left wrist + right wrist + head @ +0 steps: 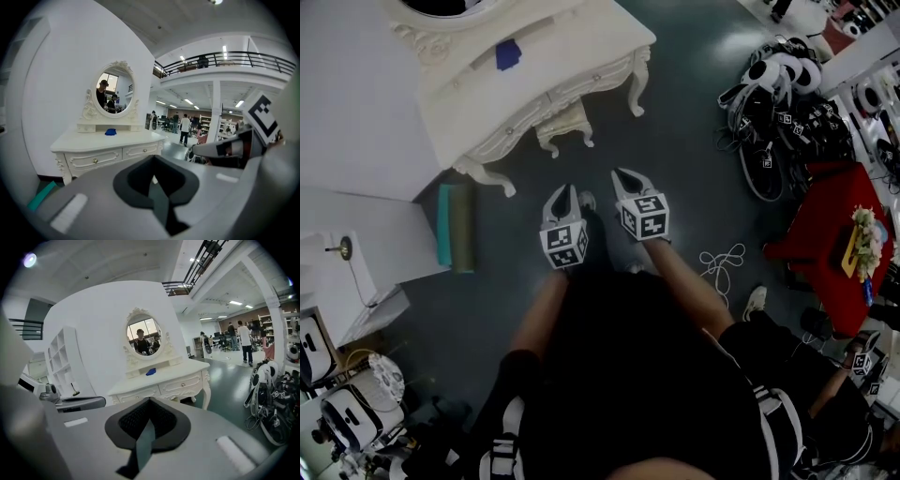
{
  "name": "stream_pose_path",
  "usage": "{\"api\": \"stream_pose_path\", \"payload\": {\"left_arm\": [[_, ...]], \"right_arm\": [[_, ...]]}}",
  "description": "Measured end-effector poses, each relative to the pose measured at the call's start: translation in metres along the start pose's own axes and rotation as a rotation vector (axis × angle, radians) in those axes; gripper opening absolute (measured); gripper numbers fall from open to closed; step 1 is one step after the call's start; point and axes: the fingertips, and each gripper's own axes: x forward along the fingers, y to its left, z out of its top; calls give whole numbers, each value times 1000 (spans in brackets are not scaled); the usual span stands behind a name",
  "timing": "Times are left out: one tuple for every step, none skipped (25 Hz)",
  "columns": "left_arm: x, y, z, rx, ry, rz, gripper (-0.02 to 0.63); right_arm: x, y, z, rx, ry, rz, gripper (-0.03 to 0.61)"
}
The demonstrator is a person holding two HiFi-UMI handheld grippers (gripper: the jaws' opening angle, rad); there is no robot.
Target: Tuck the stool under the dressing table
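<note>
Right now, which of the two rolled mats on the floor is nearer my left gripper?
The olive-green rolled mat; the teal rolled mat lies beyond it, next to the white cabinet.

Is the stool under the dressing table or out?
Under: of the stool only the front edge and legs show beneath the dressing table.

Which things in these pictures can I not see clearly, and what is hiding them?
Stool: head view, the dressing table covers its seat; only legs show.
Space under the table: left gripper view, the left gripper's own body blocks it.
Blue object on the tabletop: too small to identify.
Mirror: head view, cut off by the top edge.
</note>
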Motion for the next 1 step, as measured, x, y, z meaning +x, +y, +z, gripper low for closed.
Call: {"api": "stream_pose_path", "payload": {"left_arm": [[-2, 0, -1, 0, 2, 2, 8]], "right_arm": [[0, 1, -2, 1, 1, 2, -5]]}}
